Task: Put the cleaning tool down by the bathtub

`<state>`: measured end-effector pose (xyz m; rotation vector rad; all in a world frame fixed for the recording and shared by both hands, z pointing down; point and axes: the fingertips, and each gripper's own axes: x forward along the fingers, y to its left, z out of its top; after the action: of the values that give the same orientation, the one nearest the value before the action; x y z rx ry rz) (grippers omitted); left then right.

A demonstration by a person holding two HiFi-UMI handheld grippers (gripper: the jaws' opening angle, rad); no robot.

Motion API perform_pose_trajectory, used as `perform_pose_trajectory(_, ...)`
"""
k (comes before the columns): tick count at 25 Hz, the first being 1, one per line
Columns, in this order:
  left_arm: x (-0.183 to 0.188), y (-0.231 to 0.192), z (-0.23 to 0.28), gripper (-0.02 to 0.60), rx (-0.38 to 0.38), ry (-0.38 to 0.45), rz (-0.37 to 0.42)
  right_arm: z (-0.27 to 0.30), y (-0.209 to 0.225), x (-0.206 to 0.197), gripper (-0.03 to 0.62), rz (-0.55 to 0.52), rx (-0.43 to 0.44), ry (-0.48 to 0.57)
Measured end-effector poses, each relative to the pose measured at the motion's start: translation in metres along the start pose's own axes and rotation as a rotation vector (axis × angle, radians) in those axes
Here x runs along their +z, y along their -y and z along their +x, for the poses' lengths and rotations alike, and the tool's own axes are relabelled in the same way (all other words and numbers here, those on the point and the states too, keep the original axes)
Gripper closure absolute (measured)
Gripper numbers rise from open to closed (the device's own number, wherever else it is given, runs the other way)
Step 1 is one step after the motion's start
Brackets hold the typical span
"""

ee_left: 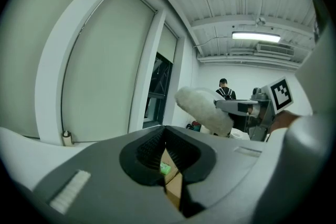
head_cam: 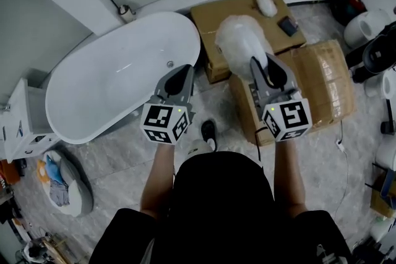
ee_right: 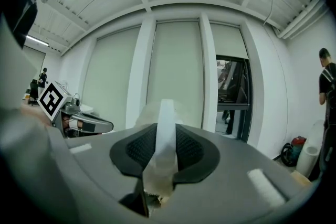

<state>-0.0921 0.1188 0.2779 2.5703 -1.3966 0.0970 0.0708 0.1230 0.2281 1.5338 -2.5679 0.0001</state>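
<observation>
1. The cleaning tool [head_cam: 240,40], a fluffy white head on a flat pale handle, is held up in the air over the cardboard boxes [head_cam: 322,83]. It is to the right of the bathtub [head_cam: 111,83] and has not yet been set down.
2. The right gripper [head_cam: 257,62] is clamped on the handle, which stands upright between the ribbed pads [ee_right: 191,149]. The left gripper [head_cam: 184,71] is closed on nothing, with its tips pointed toward the tub's near rim.
3. The tool could be dropped onto the boxes or into the tub rather than beside it if the jaws are released while it is this high and off to the side.
4. The handle is thin and top-heavy under the fluffy head, so a tilt in the grip is judged likely if the gripper is swung quickly. The tool may also roll or flop over once it is released.
5. A clash of the two grippers is possible, since they are held near each other.
6. The tub, the boxes and the floor are shown only in the head view.
7. Pad contact on the handle [ee_right: 165,123] is shown only in the right gripper view.
8. The fluffy head [ee_left: 202,107] is seen from the side only in the left gripper view.
</observation>
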Motion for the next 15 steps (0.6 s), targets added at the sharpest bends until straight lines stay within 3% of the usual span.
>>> perform_pose_trajectory(15, -0.005, -0.04, 0.023, 0.583, -0.022, -0.032, -0.031, 0.049, 0.008, -0.001, 0.496, 0.015, -0.037, -0.04)
